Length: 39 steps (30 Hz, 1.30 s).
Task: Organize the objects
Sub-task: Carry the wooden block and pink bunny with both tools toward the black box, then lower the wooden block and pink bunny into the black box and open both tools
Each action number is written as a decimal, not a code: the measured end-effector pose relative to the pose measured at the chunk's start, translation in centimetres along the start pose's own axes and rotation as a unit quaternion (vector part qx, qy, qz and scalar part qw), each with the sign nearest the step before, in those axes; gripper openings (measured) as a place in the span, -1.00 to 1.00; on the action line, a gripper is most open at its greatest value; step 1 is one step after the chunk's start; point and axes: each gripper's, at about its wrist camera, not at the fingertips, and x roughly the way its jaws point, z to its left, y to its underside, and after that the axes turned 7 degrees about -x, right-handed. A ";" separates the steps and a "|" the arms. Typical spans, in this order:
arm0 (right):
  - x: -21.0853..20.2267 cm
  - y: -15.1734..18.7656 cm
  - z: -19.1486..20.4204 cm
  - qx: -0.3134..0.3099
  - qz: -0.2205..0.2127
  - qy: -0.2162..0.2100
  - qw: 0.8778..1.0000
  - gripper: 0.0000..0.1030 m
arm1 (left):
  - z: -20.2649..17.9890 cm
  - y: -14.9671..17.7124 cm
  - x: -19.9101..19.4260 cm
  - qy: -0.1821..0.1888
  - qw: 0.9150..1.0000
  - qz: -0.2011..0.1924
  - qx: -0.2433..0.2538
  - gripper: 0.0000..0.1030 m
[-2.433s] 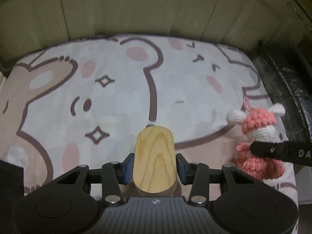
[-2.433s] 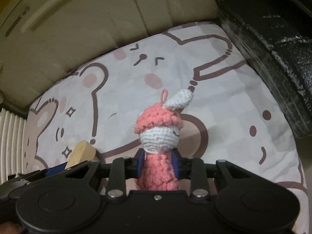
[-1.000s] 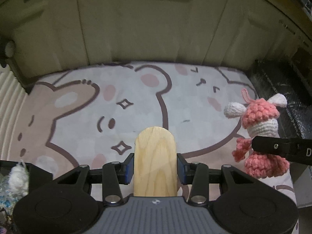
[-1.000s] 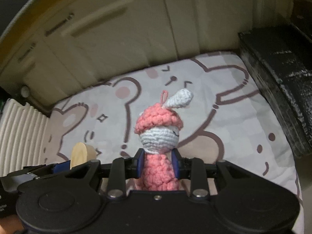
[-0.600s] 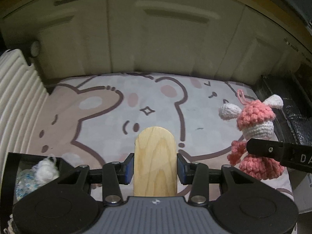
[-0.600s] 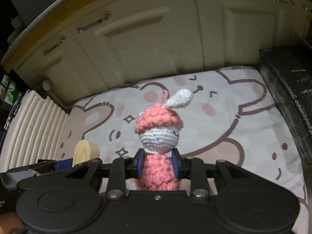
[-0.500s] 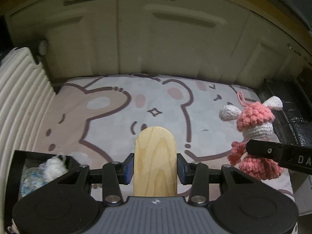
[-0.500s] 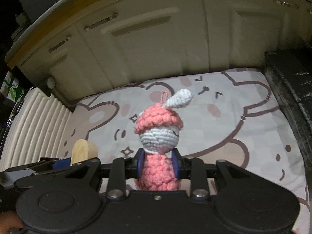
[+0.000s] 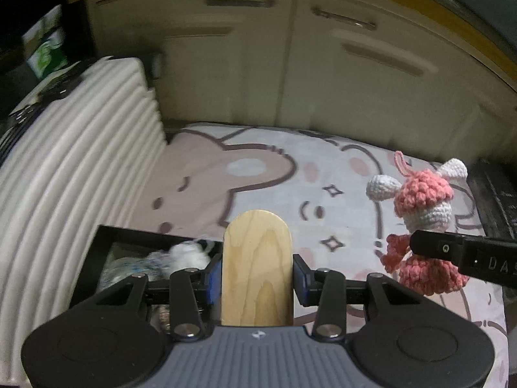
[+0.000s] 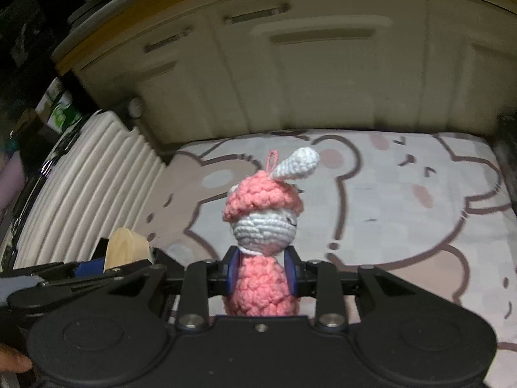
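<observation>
My left gripper [image 9: 257, 278] is shut on a pale wooden block [image 9: 257, 268] with a rounded top, held upright above the bear-print mat [image 9: 265, 174]. The block [image 10: 124, 247] also shows at the left of the right wrist view. My right gripper [image 10: 261, 274] is shut on the pink body of a crocheted bunny doll [image 10: 263, 223] with a white face, one white ear and a pink loop. In the left wrist view the same doll [image 9: 423, 223] hangs at the right, clamped in the other gripper's black finger [image 9: 462, 255]. A black open box [image 9: 106, 258] lies just below and left of the block.
The box holds a white fluffy thing [image 9: 190, 253] and pale bluish items [image 9: 129, 268]. A white ribbed surface [image 9: 68, 174] rises along the left. Cream cabinet doors [image 9: 290, 64] stand behind the mat. A black case [image 9: 494, 200] borders the mat's right edge.
Both grippers have swung left and risen a little with their loads. The black box and ribbed surface have come further into view; the cabinets fill more of the frame.
</observation>
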 end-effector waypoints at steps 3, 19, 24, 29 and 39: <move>0.5 -0.2 1.7 -0.015 0.000 -0.009 1.000 -0.41 | 1.8 0.0 -0.6 -0.007 1.000 -0.005 -0.014 -0.14; 2.7 -1.0 9.3 -0.093 -0.015 -0.080 0.992 -0.41 | 8.9 1.1 -2.8 -0.039 0.996 -0.023 -0.073 -0.14; 3.7 -0.7 12.1 -0.128 -0.015 -0.108 0.986 -0.41 | 10.5 1.2 -3.8 -0.056 0.993 -0.043 -0.097 -0.14; 5.2 -0.1 15.1 -0.166 -0.011 -0.131 0.977 -0.41 | 12.2 1.4 -4.2 -0.058 0.990 -0.043 -0.117 -0.14; 9.4 0.6 19.5 -0.224 0.011 -0.162 0.961 -0.40 | 15.1 2.7 -4.1 -0.070 0.986 -0.027 -0.146 -0.14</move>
